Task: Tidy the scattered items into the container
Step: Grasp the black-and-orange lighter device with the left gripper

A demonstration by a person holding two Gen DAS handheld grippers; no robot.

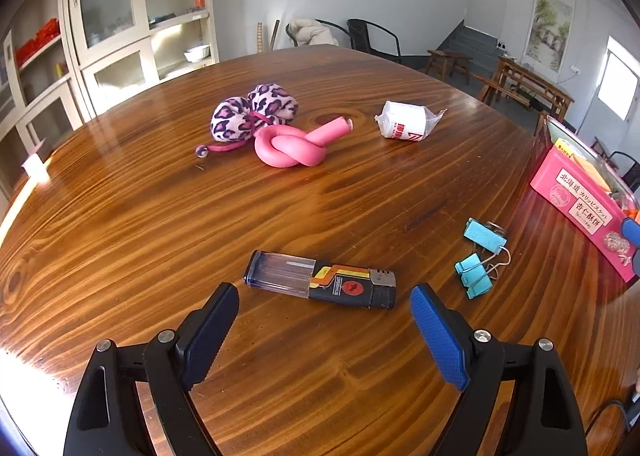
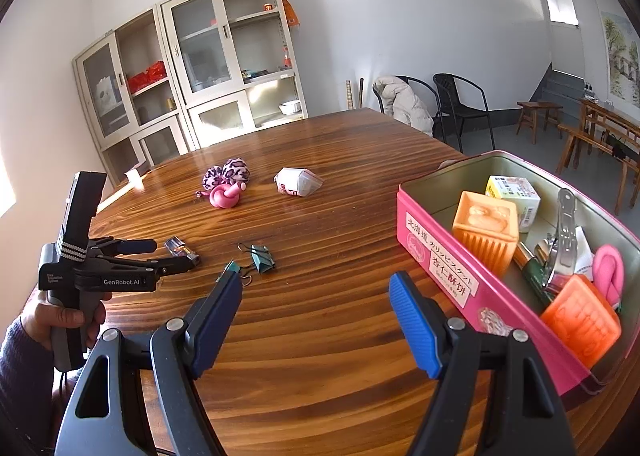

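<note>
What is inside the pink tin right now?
The pink tin holds two orange blocks, a small printed box, a metal clip and a pink foam twist; anything beneath them is hidden.

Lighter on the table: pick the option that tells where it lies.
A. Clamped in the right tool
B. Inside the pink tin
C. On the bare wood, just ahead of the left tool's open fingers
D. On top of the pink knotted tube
C: the lighter lies flat on the table just ahead of the open left tool, untouched, far from the pink tin.
</note>
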